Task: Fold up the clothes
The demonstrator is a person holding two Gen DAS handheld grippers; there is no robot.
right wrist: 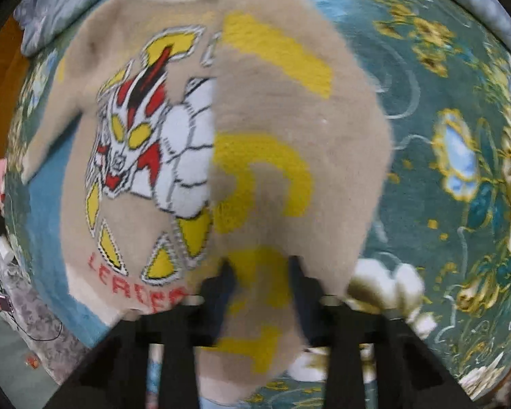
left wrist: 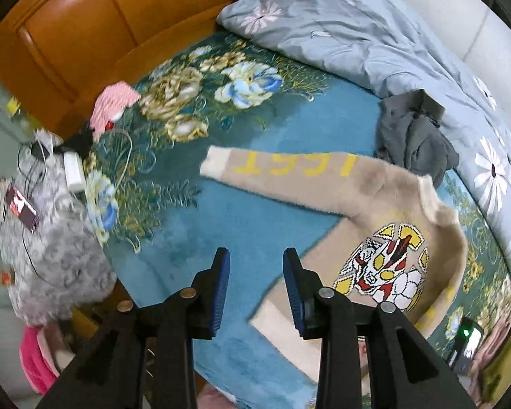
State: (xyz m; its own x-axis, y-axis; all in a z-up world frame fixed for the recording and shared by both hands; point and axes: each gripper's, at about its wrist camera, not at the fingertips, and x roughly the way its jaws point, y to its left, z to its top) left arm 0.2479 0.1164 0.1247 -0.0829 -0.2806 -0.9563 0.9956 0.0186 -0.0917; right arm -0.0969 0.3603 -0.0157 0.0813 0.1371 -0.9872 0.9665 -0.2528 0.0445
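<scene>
A beige sweater (left wrist: 374, 225) with a robot picture and yellow letters lies on a blue floral blanket (left wrist: 242, 231). One sleeve (left wrist: 289, 167) stretches flat to the left. My left gripper (left wrist: 256, 259) is open and empty above the blanket, left of the sweater's body. In the right wrist view the other sleeve (right wrist: 272, 156) is folded over the sweater's front (right wrist: 126, 143). My right gripper (right wrist: 260, 266) has this sleeve between its fingers; the frame is blurred and the jaws look apart.
A grey garment (left wrist: 412, 143) lies bunched beyond the sweater, by a light blue floral quilt (left wrist: 357, 30). A wooden headboard (left wrist: 85, 24) stands at the back left. A grey pillow (left wrist: 51, 238) with a phone and cables lies at the left.
</scene>
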